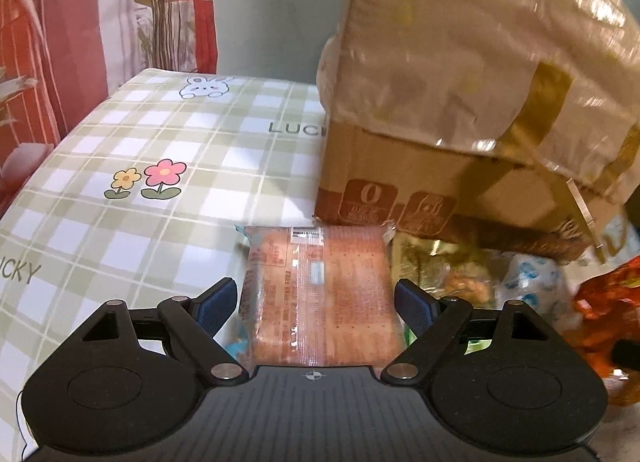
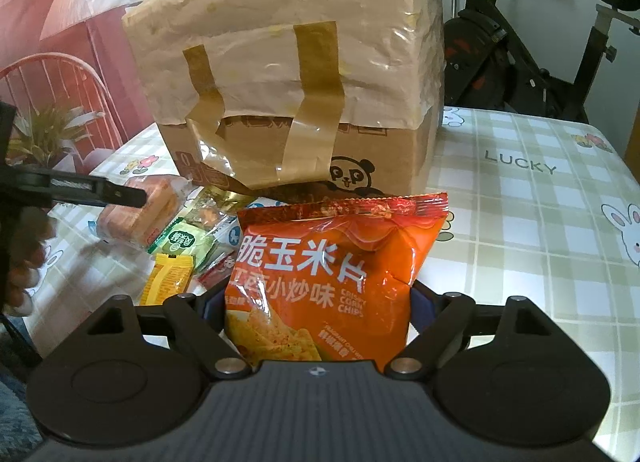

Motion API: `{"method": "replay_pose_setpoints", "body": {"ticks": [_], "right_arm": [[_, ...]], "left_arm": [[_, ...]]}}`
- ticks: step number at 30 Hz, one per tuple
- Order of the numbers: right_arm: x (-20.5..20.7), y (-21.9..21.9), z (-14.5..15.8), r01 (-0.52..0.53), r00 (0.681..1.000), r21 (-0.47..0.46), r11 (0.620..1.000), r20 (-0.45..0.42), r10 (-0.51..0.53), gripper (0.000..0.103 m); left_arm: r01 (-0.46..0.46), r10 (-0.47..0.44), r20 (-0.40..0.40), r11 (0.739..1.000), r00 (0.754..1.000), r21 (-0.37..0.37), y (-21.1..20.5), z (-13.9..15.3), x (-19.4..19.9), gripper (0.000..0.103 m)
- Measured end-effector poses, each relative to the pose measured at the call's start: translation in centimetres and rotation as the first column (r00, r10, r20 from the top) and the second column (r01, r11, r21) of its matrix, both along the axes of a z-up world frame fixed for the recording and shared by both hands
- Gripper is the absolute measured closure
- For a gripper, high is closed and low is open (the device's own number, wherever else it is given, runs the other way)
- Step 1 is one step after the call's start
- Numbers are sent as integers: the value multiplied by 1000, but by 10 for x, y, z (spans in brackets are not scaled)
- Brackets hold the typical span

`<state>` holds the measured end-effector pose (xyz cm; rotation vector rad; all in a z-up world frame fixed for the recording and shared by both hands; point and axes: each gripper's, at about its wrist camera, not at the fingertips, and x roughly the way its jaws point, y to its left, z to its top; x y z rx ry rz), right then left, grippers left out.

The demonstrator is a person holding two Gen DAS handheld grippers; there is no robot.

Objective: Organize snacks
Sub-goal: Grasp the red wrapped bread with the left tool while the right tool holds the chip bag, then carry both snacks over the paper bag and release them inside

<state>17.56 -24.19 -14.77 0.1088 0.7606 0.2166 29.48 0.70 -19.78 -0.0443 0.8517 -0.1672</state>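
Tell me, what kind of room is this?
Probably a room in someone's home. A table wears a checked bunny tablecloth, an exercise bike stands behind it, and snacks like a chips bag lie by a taped box.

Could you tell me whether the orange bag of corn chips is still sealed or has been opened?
Sealed, as far as visible: the orange bag of corn chips looks puffed, and its crimped top edge runs unbroken. Its bottom is hidden.
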Motion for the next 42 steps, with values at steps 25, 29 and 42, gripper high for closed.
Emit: {"method": "replay_pose_setpoints", "body": {"ticks": [25, 29, 42], "right_arm": [[-27, 4, 28, -40, 994, 31, 999, 100, 36, 20], [-33, 2, 63, -59, 978, 43, 997, 204, 49, 20], [14, 6, 180, -135, 840, -36, 990, 525, 134, 20]], "left_arm": [[-37, 54, 143, 992, 988, -119, 27, 61, -59, 28], [26, 5, 254, 993, 967, -118, 16, 97, -63, 28], [152, -99, 501, 986, 860, -66, -32, 194, -25, 28]]}}
